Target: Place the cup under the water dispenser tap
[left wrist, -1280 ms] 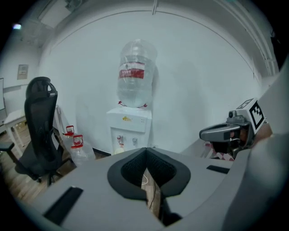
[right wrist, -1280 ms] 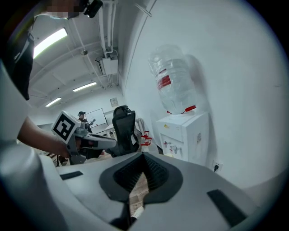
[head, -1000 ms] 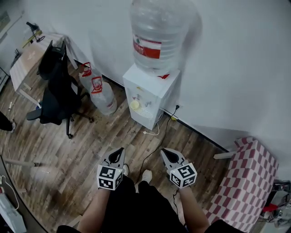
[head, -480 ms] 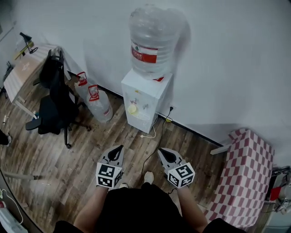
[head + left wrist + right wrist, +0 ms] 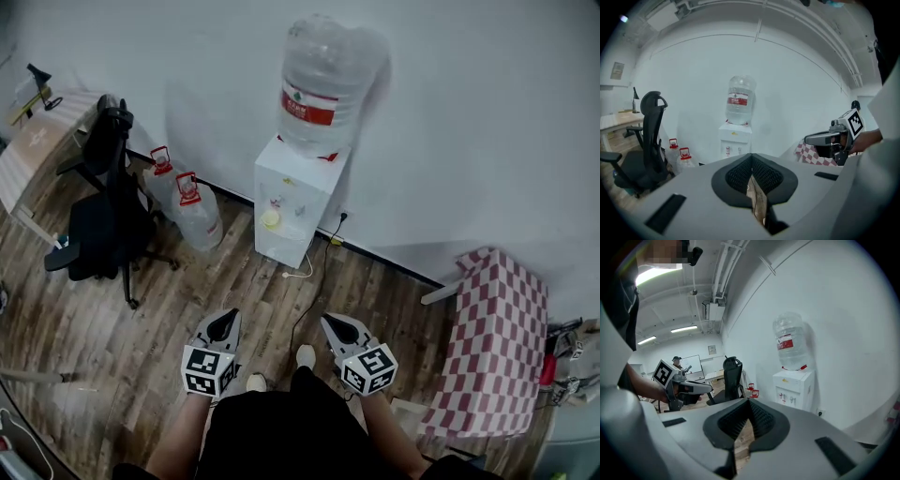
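Grippers: 2. Left gripper (image 5: pixel 225 322) and right gripper (image 5: pixel 334 324) are both pressed together, empty, over wood floor (image 5: pixel 141 309). Dispenser (image 5: pixel 298 202): 1, against the white wall (image 5: pixel 469 112), with 1 bottle (image 5: pixel 323 80) on top. Yellow cup (image 5: pixel 271 218): 1, at its front under the taps. Spare bottles (image 5: pixel 200 217): 2, on the floor beside it. Chair (image 5: pixel 98 220): 1.
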Action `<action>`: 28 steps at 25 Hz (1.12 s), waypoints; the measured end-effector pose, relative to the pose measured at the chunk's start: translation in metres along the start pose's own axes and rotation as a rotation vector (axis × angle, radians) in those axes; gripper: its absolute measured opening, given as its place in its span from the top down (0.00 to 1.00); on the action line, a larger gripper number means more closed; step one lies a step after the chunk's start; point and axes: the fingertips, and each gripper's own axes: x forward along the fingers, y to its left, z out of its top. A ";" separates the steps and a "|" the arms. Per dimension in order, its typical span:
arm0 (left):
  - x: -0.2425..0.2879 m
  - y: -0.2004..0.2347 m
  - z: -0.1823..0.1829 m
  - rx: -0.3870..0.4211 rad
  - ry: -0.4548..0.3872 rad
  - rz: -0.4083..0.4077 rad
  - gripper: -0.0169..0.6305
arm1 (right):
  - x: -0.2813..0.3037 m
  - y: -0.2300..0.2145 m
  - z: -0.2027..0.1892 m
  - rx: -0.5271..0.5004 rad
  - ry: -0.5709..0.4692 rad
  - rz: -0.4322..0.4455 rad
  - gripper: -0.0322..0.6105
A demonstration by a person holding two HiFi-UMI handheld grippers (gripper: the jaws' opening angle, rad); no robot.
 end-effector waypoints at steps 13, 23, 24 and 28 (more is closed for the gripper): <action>-0.025 -0.007 -0.013 0.039 -0.012 -0.043 0.95 | -0.019 0.026 -0.013 0.028 -0.011 -0.028 0.92; -0.022 -0.029 0.009 0.021 -0.061 0.061 0.95 | -0.030 0.003 0.011 -0.050 -0.028 0.031 0.92; -0.022 -0.031 0.010 0.016 -0.063 0.069 0.95 | -0.033 0.000 0.009 -0.044 -0.023 0.035 0.92; -0.017 -0.044 0.003 0.008 -0.039 0.076 0.95 | -0.041 -0.010 0.002 -0.030 -0.020 0.038 0.92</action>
